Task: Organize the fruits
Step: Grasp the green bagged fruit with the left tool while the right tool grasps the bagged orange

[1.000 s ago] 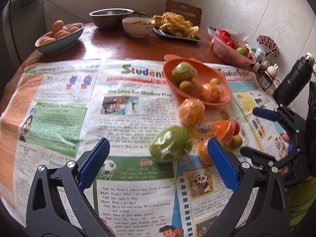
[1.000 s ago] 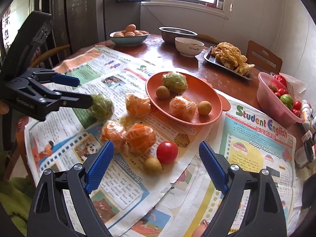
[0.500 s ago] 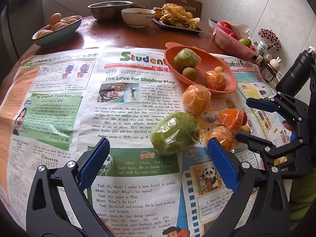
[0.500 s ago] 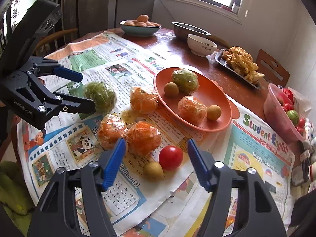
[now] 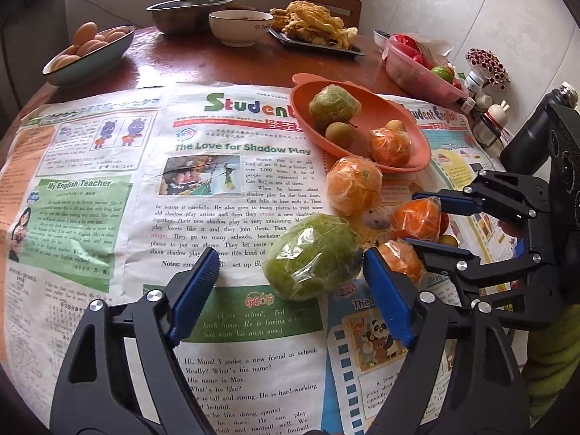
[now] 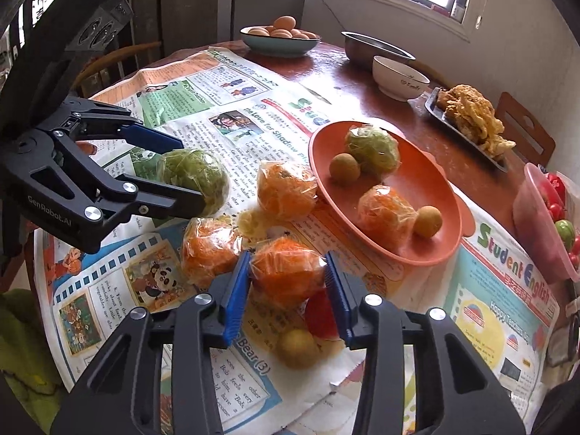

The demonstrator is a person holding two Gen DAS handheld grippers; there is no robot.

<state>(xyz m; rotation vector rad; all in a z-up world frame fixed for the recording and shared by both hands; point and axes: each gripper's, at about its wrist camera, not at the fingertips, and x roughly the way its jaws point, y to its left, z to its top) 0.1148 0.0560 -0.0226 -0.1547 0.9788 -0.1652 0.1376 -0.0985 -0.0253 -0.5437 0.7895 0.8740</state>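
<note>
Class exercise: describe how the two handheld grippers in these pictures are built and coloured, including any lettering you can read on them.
Both the left gripper and the right gripper are matte black, angular linkage frames with silver round bolt heads. Each finger carries a blue ribbed pad. White lettering "GenRobot.AI" marks the left gripper's frame. No cables or sleeves show.

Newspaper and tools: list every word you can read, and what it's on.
"Student English", "Happy Teachers" on the newspaper
"The Love for Shadow Play" headline
"My English Teacher" on the green box
"Hi, Mum! I make a new friend at school." dialogue
"Bear (3)" comic strip
"GenRobot.AI" on the left tongs' body
White bowl's mark: too blurred. Chinese print: too small.
</note>
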